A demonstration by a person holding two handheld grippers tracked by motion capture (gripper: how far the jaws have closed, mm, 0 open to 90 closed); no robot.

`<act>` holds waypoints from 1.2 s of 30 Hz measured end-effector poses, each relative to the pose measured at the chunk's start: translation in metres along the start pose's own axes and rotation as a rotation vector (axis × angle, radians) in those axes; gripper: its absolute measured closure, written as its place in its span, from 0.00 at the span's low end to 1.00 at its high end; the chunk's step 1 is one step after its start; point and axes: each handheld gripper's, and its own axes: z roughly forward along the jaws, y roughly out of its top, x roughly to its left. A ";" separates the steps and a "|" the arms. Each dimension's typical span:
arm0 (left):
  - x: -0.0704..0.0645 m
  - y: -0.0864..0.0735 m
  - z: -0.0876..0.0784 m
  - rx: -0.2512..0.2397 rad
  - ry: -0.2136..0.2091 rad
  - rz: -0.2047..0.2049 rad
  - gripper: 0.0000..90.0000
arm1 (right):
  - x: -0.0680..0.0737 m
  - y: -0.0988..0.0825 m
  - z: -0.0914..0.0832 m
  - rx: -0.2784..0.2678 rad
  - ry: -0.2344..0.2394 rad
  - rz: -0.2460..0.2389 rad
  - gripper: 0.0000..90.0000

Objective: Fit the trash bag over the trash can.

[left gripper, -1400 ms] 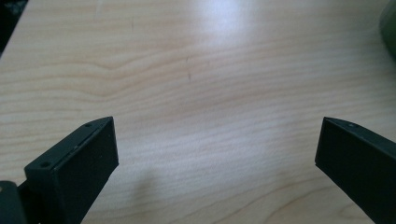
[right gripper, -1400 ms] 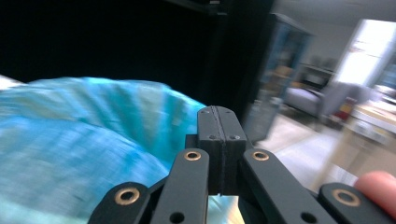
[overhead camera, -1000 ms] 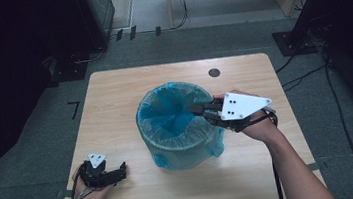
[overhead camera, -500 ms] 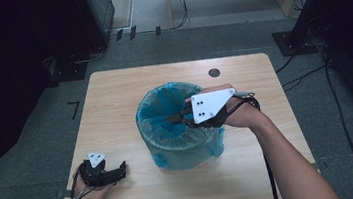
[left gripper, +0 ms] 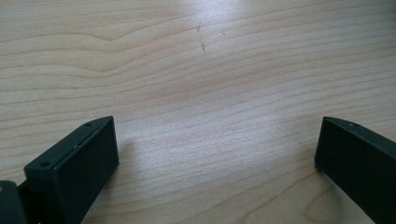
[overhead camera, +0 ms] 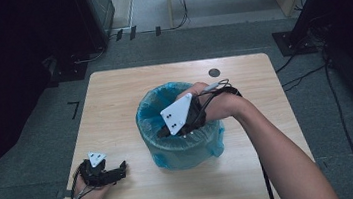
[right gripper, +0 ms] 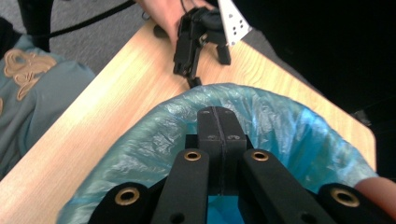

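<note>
A wooden table [overhead camera: 114,101] stands on a grey floor, with dark equipment and cables around it. A bin [overhead camera: 180,129] lined with a blue bag [right gripper: 289,126] sits near the table centre, slightly toward the person's side.

Right gripper [overhead camera: 165,131]: held over the bin mouth, jaws pointing down into the bag, with its grey plate on top. In the right gripper view the two black jaws are pressed flat together with nothing between them, tips above the bag's inner wall.

Left gripper [overhead camera: 117,170]: rests in the left hand [overhead camera: 92,197] on the table at the near left corner, well apart from the bin. In the left gripper view its jaws stand wide apart over bare wood, nothing between them
</note>
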 end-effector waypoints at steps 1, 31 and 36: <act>0.000 0.000 0.000 0.000 0.000 0.000 0.00 | -0.001 0.000 0.003 0.008 0.011 0.002 1.00; 0.000 0.001 0.000 0.001 -0.004 0.004 0.00 | 0.000 -0.036 0.092 0.298 0.294 0.008 1.00; 0.001 0.001 0.001 0.001 -0.004 0.004 0.00 | -0.002 -0.027 0.074 0.247 0.250 -0.001 1.00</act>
